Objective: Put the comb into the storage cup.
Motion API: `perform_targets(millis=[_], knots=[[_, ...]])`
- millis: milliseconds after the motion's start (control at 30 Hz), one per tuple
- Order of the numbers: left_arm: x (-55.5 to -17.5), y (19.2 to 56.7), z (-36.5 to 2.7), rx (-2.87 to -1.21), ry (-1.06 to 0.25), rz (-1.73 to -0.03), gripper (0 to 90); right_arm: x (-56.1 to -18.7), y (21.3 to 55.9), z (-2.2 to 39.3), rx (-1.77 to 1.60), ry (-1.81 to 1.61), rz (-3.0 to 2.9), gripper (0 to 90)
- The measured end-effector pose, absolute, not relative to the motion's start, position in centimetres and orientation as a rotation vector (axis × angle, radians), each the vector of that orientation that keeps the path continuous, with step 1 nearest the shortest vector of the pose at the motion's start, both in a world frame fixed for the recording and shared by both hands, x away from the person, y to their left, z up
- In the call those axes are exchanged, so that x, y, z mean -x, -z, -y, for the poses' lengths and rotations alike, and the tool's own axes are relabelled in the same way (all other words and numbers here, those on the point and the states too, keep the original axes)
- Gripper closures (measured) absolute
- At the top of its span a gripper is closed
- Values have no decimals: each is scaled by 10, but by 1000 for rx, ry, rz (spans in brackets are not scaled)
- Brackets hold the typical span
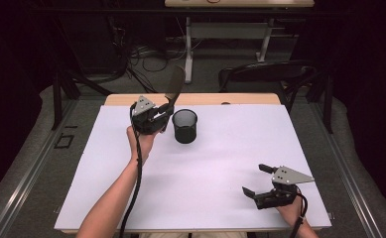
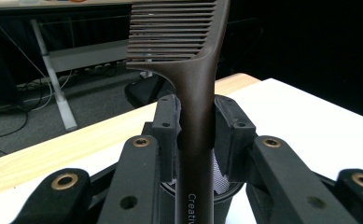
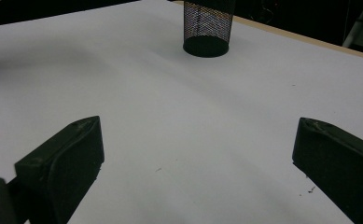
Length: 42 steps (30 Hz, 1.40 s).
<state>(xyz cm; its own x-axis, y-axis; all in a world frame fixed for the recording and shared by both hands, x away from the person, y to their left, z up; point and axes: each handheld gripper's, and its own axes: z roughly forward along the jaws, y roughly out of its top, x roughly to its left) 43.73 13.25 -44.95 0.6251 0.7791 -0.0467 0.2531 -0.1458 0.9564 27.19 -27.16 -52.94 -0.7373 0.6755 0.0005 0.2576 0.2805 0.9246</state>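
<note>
1. My left tongs (image 1: 166, 110) are clenched on the handle of a dark brown comb (image 1: 174, 85), at the far left of the desk (image 1: 220, 163).
2. In the left gripper view the comb (image 2: 195, 107) stands upright between the 2 pads (image 2: 166, 122), which press on its handle from both sides; its teeth point to the left of that view and white lettering runs along the lower handle.
3. In the high view the comb rises past the far edge of the desk, tilted a little to the right, just beside the rim of the black mesh cup (image 1: 185, 126).
4. The cup stands upright on the white sheet, just right of my left tongs. In the left gripper view its mesh wall (image 2: 221, 179) shows below the comb's handle, behind the pads.
5. My right tongs (image 1: 257, 179) are released, jaws spread wide with nothing between them, low over the near right corner of the desk.
6. In the right gripper view the 2 black jaws frame bare white sheet, and the cup (image 3: 207, 28) stands well apart, near the far wooden edge.
7. A black chair (image 1: 265, 74) stands behind the desk.
</note>
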Motion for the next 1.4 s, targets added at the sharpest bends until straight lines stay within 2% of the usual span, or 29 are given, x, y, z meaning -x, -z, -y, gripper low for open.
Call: perform_targets(millis=[1400], knots=[[-457,442,-112,-1605,-610,-837,721,-273,530,272,-851,-1449,-2168,5]])
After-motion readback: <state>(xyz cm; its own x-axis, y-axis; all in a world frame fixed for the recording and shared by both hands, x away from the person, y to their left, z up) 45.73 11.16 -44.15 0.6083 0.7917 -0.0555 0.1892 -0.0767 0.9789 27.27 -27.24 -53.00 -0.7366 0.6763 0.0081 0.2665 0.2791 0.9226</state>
